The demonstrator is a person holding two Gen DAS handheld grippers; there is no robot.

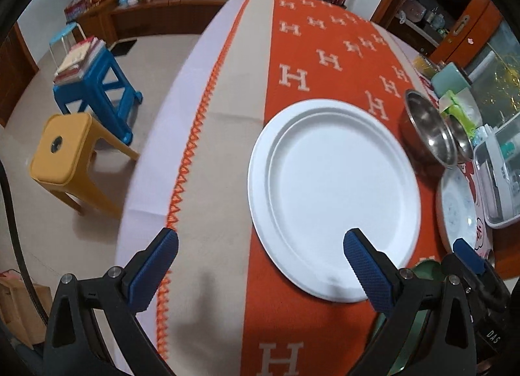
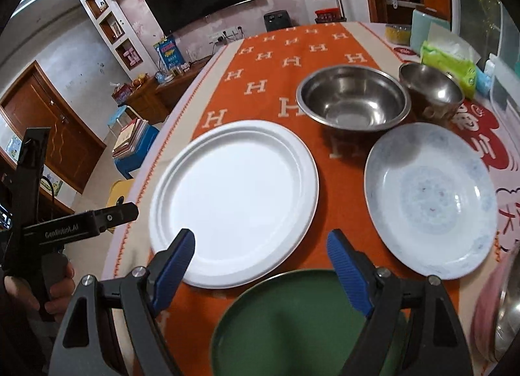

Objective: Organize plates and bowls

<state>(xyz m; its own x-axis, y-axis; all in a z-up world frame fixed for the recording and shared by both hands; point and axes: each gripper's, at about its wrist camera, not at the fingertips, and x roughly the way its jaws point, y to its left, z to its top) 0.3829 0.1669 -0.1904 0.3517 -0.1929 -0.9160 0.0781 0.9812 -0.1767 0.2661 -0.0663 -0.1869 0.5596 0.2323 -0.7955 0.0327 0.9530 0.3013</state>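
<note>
The left tool (image 1: 260, 265) is hanging wide and empty over the white plate's (image 2: 234, 200) near rim. The right tool (image 2: 260, 262), also wide and empty, is hovering above the green plate (image 2: 286, 320) on the worktop (image 2: 341, 154), nearer the speckled plate (image 2: 429, 200) and steel bowls (image 2: 352, 98).

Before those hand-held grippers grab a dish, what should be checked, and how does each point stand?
1. Left hand-held gripper open, nothing between the fingers: ok.
2. Right hand-held gripper open and empty: ok.
3. White plate bare on top, free to lift: ok.
4. Green plate fully in view: not ok, fingers cover part of it.
5. Two steel bowls upright: ok.
6. Blue-patterned plate empty: ok.
</note>
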